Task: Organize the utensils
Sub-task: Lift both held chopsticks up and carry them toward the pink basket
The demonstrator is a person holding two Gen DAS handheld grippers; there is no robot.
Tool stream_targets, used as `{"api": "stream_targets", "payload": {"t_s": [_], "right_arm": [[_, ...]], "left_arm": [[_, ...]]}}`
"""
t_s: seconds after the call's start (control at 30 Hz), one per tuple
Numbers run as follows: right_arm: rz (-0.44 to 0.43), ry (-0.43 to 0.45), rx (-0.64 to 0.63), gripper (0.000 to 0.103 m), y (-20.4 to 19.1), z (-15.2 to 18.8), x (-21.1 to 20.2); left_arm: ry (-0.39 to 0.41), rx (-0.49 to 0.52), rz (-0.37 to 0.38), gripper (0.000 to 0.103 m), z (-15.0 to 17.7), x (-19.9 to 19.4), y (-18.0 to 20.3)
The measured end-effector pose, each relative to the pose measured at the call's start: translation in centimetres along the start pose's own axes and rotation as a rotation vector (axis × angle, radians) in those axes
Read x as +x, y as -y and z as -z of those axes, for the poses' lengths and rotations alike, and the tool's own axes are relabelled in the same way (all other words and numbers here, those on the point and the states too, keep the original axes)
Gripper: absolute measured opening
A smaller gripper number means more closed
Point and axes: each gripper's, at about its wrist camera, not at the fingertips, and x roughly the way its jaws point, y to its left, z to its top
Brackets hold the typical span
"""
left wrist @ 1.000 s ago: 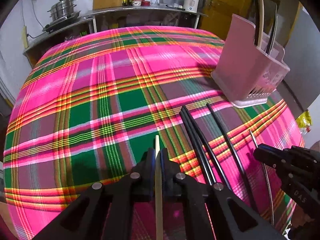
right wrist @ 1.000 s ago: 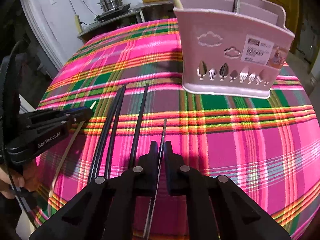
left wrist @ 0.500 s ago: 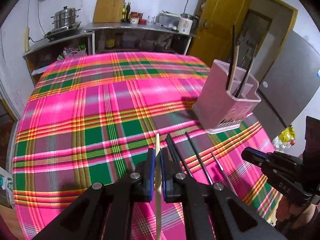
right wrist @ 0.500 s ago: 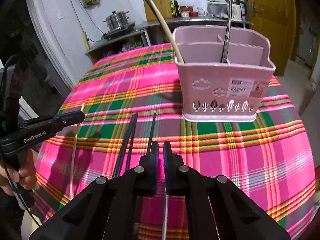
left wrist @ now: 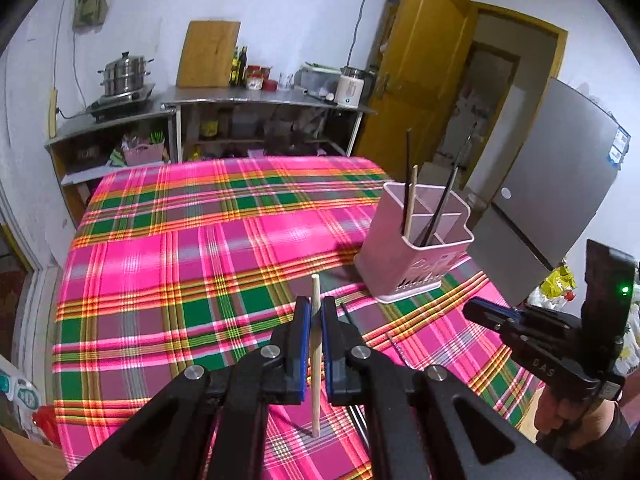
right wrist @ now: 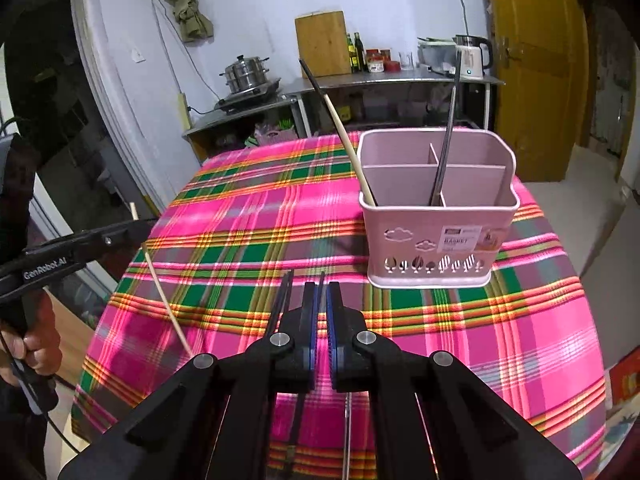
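Left claw (left wrist: 315, 322): clamped on a pale wooden chopstick (left wrist: 316, 360), held clear above the bench (left wrist: 160, 264), near the chopstick's upper end. Right claw (right wrist: 321, 304): pads nearly together; a thin metal chopstick (right wrist: 347, 432) shows below them, though whether it is gripped cannot be told. Pink utensil basket (right wrist: 436, 236): far right on the bench, divided, already holding sticks. Black chopsticks (right wrist: 282, 300): loose on the plaid cloth, near the basket. Handling, judged: sticks light, stiff, slender; metal likely slippery. Grip nearer mid-length to limit swing.
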Motion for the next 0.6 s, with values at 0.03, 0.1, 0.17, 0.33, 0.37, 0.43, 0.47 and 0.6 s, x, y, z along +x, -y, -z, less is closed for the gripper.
{"api": "stream_targets", "payload": {"t_s": [0.03,0.1,0.17,0.33,0.37,0.43,0.47,0.6], "right_arm": [[-0.001,-0.002,0.001,0.004,0.2,0.1,-0.1],[-0.008,-0.016,0.005,0.004,0.4,0.3,0.2],[-0.021,-0.041,0.008,0.004,0.7,0.8,0.9],[-0.010,-0.134,0.016,0.004,1.5,2.5,4.0],[-0.006,-0.152,0.014,0.005,1.5,2.8,4.6],[0.001,-0.195,0.016,0.006,1.8,3.7,6.1],[0.004,-0.208,0.016,0.006,1.9,4.0,6.6],[0.012,-0.260,0.012,0.006,2.2,5.1,8.6]], "left_arm": [[0.006,0.002,0.003,0.005,-0.1,-0.3,0.1],[0.014,0.000,0.006,0.005,-0.2,-0.6,0.2],[0.021,-0.006,0.011,0.005,-0.3,-1.0,0.2],[0.038,-0.012,0.016,0.005,-0.4,-1.8,0.2],[0.040,-0.012,0.016,0.005,-0.5,-1.9,0.1],[0.041,-0.014,0.018,0.005,-0.5,-2.0,0.0],[0.040,-0.016,0.019,0.005,-0.4,-2.0,-0.1],[0.028,-0.023,0.022,0.005,-0.3,-1.8,-0.3]]}}
